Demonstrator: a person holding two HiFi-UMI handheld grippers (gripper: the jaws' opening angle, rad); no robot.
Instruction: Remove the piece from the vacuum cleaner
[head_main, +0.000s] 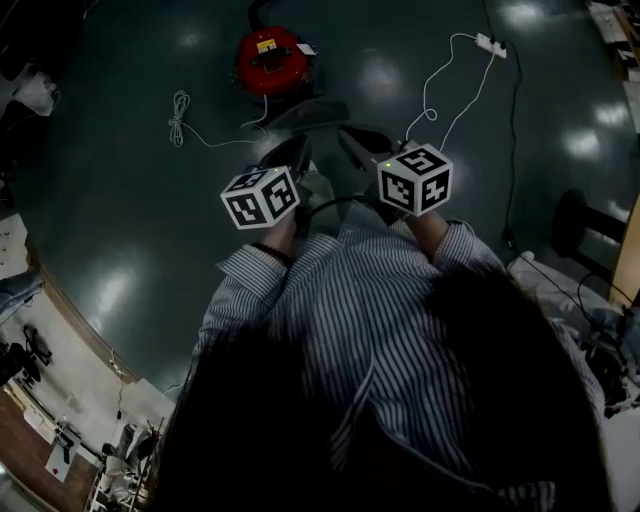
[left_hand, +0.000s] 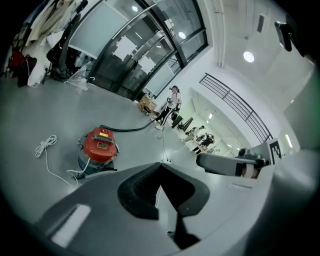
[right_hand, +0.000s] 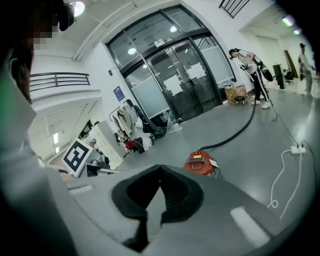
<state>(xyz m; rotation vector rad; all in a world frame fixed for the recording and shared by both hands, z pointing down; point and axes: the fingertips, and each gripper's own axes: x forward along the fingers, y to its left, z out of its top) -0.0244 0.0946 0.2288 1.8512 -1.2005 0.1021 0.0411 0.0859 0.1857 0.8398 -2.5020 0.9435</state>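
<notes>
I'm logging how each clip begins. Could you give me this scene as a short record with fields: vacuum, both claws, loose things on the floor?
vacuum cleaner: red, on the grey floor ahead of the person
black hose: runs off from the vacuum cleaner
left claw: shut, empty, held in the air
right claw: shut, empty, held in the air
white cable: coiled on the floor beside the vacuum cleaner
power strip: on the floor, farther off
task: vacuum cleaner not yet touched
</notes>
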